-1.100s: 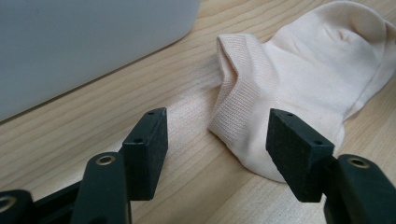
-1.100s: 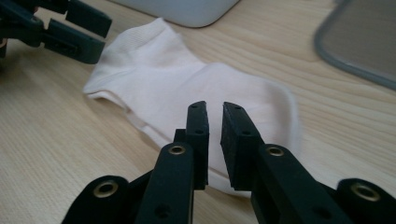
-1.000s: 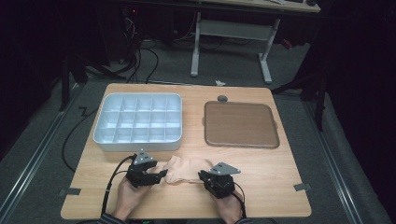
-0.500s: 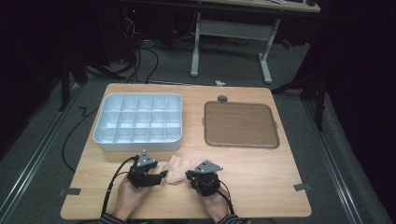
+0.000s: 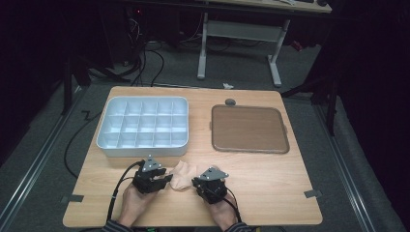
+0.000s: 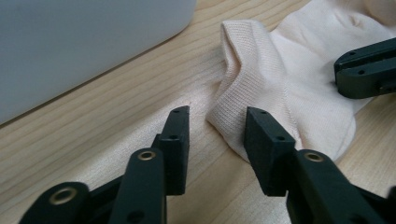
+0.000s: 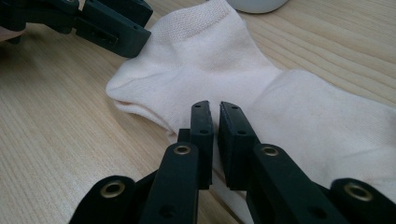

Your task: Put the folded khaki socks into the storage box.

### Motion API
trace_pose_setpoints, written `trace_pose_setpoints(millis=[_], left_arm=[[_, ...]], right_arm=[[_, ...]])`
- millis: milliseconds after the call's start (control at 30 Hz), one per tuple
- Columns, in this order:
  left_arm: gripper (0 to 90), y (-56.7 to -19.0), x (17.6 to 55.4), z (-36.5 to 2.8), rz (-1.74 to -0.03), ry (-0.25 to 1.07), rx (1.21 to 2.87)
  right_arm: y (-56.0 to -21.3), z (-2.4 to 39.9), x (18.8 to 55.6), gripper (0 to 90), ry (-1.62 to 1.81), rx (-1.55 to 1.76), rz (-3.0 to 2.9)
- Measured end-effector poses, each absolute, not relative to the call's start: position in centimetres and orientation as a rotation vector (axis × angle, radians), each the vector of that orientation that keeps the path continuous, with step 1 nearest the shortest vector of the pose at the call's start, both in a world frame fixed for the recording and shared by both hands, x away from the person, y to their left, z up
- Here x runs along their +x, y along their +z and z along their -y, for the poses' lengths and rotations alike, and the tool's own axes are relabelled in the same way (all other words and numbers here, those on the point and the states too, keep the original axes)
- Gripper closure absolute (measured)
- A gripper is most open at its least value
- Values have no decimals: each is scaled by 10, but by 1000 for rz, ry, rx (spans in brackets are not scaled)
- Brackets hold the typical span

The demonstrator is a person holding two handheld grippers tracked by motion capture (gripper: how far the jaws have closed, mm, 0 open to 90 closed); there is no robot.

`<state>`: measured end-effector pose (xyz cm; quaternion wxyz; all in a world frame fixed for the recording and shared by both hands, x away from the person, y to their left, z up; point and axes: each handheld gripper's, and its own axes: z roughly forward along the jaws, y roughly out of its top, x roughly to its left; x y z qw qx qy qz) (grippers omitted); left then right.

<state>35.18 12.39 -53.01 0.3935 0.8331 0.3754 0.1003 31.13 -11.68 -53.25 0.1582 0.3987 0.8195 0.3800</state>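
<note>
Table [image 5: 270, 193] of pale wood is taking up the middle of the high view, with dark floor around it. On its upper left a white compartment tray [image 5: 143, 126] is sitting, divided into a grid of small cells; on its upper right a flat brown tray [image 5: 249, 128] is lying, well apart from the white one. A small dark round knob [image 5: 230, 102] is resting just above the brown tray's top edge.

Lower down, near the bottom centre of the high view, a cream sock [image 5: 186, 174] is lying flat on the wood, just below the white tray. Two hands are coming in from the bottom edge, one on each side of the sock.

The left gripper [image 5: 165, 177] is sitting at the sock's left end. In the left gripper view [image 6: 217, 128] its jaws are standing partly apart, having just been closing, with the ribbed cuff of the sock [image 6: 285, 79] lying between and beyond them; the pads are not pressing on the fabric, though the right-hand jaw is close against its edge. The white tray's wall is showing in the upper left of that view.

The right gripper [image 5: 197, 182] is sitting at the sock's lower right. In the right gripper view [image 7: 215, 114] its jaws are standing almost together with only a thin gap, lying over the sock [image 7: 243, 84]; whether fabric is being pinched between them cannot be told. The left gripper's jaws are appearing in the upper left of that view, at the sock's cuff.
</note>
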Motion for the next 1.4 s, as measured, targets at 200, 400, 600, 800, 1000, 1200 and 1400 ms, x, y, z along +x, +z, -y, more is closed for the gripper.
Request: trace_pose_setpoints(millis=[200,400,600,800,1000,1200,1400], left_arm=[[708,-531,352,-122,-954,221,2103],[786,-531,355,-122,-963,171,2093],[681,-531,356,-121,-974,165,2077],[549,-530,359,-120,-993,179,2074],[533,-529,360,-114,-980,170,2089],[584,-527,361,-107,-957,193,2137],[713,-526,361,-104,-937,185,2157]], right_arm=[[-532,116,311,843,1074,1119,-2347],[-532,115,310,843,1063,1115,-2350],[-532,115,311,844,1055,1102,-2355],[-532,115,311,847,1056,1102,-2357],[-531,115,311,850,1055,1104,-2361],[-531,115,311,850,1049,1101,-2361],[-531,114,311,850,1038,1100,-2363]])
